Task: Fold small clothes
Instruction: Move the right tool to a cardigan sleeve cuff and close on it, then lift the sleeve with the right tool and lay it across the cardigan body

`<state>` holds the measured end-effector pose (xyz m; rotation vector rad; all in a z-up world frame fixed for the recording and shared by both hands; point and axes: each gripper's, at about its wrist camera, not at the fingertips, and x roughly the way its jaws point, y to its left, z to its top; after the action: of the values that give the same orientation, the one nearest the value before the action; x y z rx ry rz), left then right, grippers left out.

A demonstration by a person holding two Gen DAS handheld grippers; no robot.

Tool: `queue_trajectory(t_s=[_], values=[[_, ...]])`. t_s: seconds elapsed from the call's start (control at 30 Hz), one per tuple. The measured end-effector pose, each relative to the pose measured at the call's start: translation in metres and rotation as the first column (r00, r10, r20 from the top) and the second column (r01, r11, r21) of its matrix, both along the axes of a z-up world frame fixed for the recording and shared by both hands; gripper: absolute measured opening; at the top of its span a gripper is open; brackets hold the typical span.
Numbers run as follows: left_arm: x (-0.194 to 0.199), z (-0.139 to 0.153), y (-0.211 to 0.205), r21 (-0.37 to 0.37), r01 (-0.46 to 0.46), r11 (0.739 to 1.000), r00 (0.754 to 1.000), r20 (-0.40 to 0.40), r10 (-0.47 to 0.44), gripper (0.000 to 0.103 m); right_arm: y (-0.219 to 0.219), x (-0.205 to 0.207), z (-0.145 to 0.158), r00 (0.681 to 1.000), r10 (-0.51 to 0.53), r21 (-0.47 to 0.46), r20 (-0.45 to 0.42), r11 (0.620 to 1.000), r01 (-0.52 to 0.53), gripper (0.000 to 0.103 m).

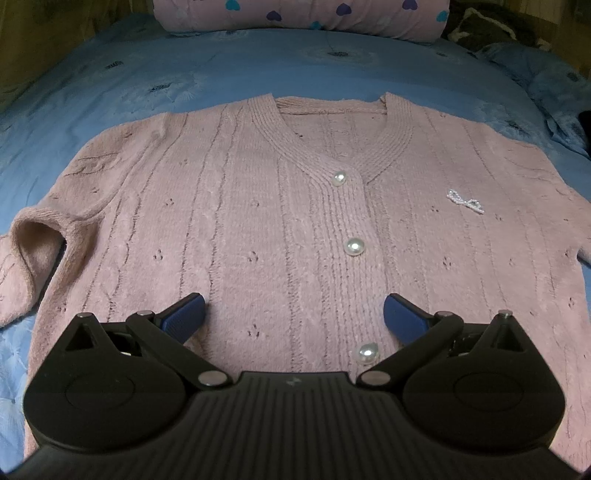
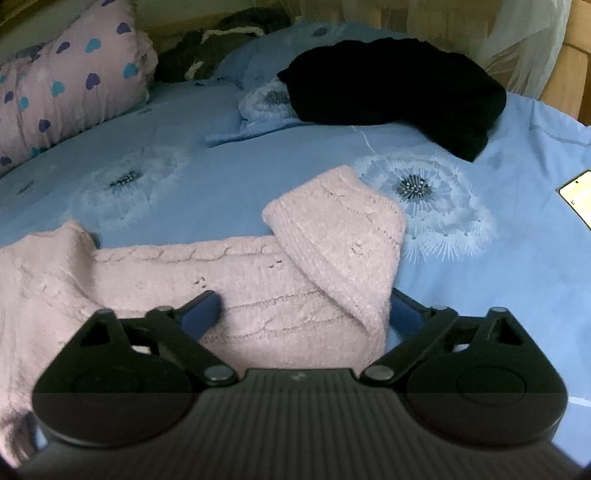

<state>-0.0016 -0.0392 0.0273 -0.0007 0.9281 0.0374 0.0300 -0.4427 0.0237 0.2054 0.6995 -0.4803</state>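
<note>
Cardigan point(image 1: 258, 221): a pink knit with pearl buttons point(image 1: 354, 246) is being shown spread flat, front up, on the blue bedsheet point(image 1: 110, 96).
Sleeve point(image 2: 332, 236): its cuff end is being seen doubled back over itself, lying between the right tool's fingers.
Left gripper point(image 1: 294, 314): its jaws are being held spread wide above the near hem, nothing pinched.
Right gripper point(image 2: 306, 314): its jaws are being held spread around the sleeve, the pads not pressing.
Far side: a heart-print pillow point(image 1: 295, 14) and a black garment point(image 2: 399, 88) are being seen.
</note>
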Motion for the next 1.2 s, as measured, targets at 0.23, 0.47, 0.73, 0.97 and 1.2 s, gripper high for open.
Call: queue_trajectory(t_s=[0.23, 0.47, 0.73, 0.97, 1.2], values=[[-0.002, 0.004, 0.003, -0.005, 0.003, 1.0, 1.0, 0.004, -0.003, 0.103, 0.002, -0.003, 0.005, 1.0, 0.007, -0.008, 0.027, 1.0, -0.006, 0.066], [-0.002, 0.007, 0.005, -0.007, 0.002, 1.0, 1.0, 0.007, -0.002, 0.103, 0.004, -0.007, 0.013, 0.998, 0.018, 0.018, 0.061, 1.0, -0.019, 0.022], [-0.007, 0.014, 0.012, -0.007, 0.003, 1.0, 1.0, 0.019, -0.003, 0.103, 0.019, -0.014, 0.034, 0.987, 0.064, 0.033, 0.145, 0.997, -0.069, 0.017], [-0.01, 0.021, 0.02, -0.01, -0.007, 1.0, 1.0, 0.028, 0.007, 0.103, 0.047, -0.02, 0.06, 0.96, 0.146, 0.038, 0.239, 0.987, -0.159, 0.017], [-0.014, 0.029, 0.037, -0.026, -0.04, 0.999, 0.998, 0.043, 0.041, 0.103, 0.091, -0.012, 0.088, 0.921, 0.257, 0.033, 0.292, 0.96, -0.279, 0.017]])
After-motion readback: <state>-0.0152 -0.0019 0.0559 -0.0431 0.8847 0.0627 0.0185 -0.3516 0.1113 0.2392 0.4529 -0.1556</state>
